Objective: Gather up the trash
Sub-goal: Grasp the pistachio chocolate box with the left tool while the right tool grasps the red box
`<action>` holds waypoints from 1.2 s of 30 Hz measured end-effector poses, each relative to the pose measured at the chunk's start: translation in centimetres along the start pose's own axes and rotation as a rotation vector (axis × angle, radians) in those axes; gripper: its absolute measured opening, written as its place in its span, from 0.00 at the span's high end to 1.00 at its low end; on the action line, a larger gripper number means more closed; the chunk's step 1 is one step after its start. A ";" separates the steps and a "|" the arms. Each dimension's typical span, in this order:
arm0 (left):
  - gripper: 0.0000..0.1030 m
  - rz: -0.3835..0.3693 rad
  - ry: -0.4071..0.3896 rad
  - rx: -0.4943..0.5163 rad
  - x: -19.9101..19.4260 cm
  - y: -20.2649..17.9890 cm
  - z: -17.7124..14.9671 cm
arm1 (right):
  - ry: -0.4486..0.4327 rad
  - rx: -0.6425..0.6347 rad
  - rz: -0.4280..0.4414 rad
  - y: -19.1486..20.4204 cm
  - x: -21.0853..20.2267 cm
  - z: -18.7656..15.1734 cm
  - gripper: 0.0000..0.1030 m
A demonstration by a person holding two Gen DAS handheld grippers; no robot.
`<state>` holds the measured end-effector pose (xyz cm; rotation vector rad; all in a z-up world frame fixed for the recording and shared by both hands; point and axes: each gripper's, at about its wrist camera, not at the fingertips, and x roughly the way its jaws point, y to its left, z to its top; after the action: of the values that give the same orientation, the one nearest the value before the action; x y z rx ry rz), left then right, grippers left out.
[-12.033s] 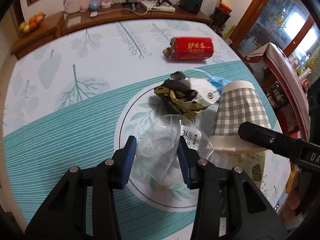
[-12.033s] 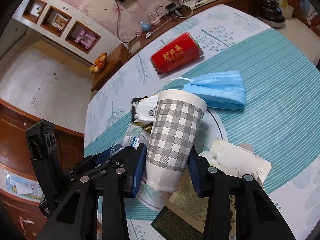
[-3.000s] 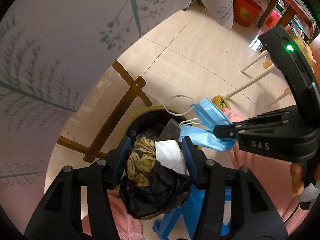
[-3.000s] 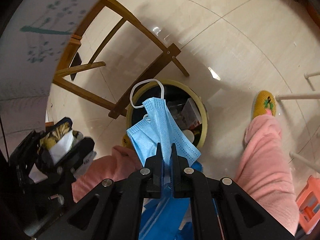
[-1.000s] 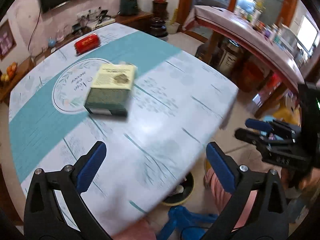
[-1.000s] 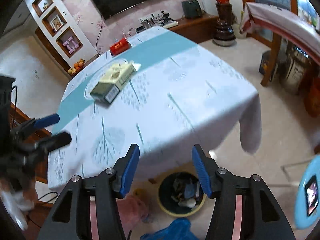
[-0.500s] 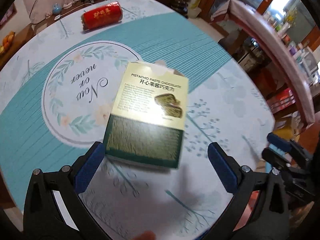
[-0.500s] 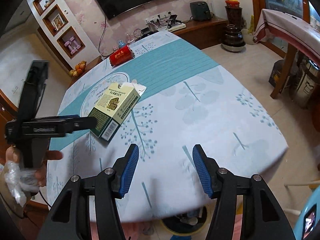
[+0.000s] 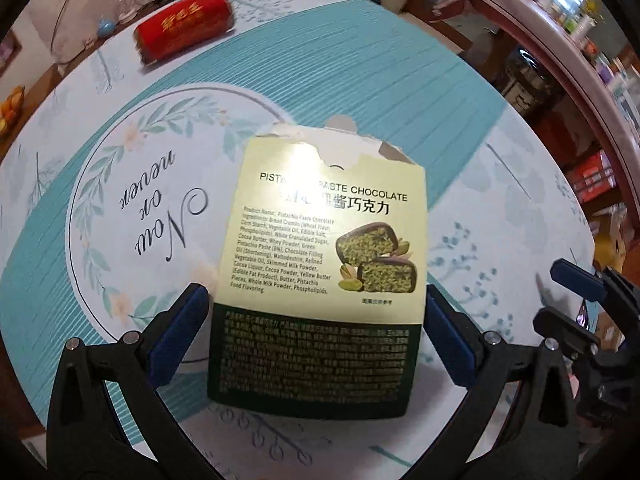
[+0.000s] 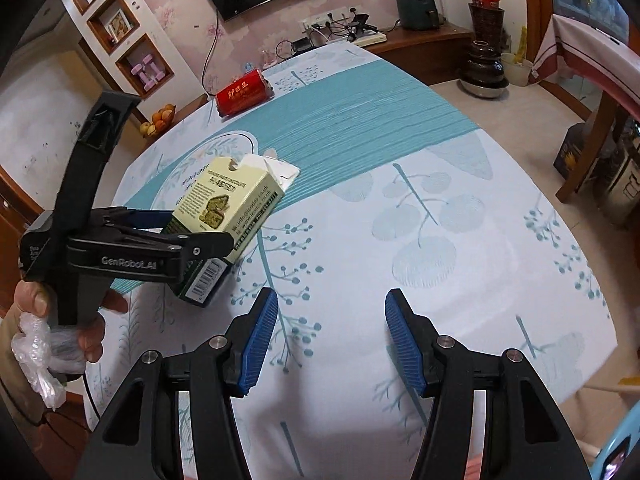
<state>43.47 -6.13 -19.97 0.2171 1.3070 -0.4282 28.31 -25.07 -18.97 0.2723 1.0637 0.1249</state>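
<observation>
A green and cream chocolate box (image 9: 324,264) with a torn top flap lies flat on the tablecloth (image 9: 400,80). My left gripper (image 9: 314,320) points down over it, jaws wide, one blue pad (image 9: 180,332) on each side of the box's dark lower end. A thin gap shows at the left pad; the right pad sits right at the box edge. In the right wrist view the left gripper (image 10: 200,230) straddles the box (image 10: 236,196). My right gripper (image 10: 326,344) hangs open above bare tablecloth to the right of the box, nothing between its pads. It also shows at the edge as right gripper (image 9: 560,296).
A red package (image 9: 184,24) lies at the table's far end, seen too as red package (image 10: 242,94). The hand on the left gripper also clutches crumpled clear plastic (image 10: 36,344). The table edge (image 10: 592,344) drops off at right. A sideboard (image 10: 420,36) with cables stands behind.
The left gripper has come down over the box, which now fills the view between its pads. The right gripper has moved in over the table toward the box.
</observation>
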 end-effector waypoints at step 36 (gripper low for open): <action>0.10 0.245 -0.197 -0.421 -6.2 24.1 5.3 | -0.035 -0.725 0.005 21.1 18.5 30.3 0.45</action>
<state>57.10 14.65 -14.66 -0.0199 1.1305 0.0385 64.38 -5.44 -14.87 -0.3765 0.9197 0.4937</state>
